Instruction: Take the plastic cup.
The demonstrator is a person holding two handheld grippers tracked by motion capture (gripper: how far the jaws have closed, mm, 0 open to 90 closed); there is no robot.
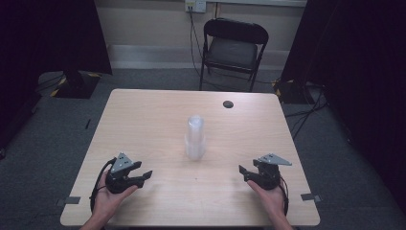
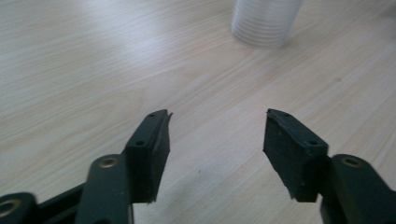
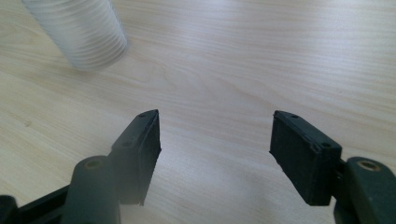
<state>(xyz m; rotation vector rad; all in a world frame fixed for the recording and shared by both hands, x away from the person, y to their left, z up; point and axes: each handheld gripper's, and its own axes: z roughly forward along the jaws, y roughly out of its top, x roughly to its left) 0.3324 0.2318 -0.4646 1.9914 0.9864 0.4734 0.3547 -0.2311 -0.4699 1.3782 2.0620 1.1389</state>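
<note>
Standing upright mid-table (image 1: 143,110): stack of clear cups (image 1: 195,139), equally reachable from both sides. Left gripper (image 1: 143,176) and right gripper (image 1: 245,171): jaws spread, empty, resting near the front edge, angled toward the stack.

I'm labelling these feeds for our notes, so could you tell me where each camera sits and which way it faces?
High view: above the person's side, looking forward and down on the table; both hands, left gripper and right gripper enter at the bottom.
Left gripper view: rides that gripper, looking along its open fingers over the tabletop.
Right gripper view: likewise, along its own open fingers.
Shared: the stack of clear cups appears in all three.
</note>
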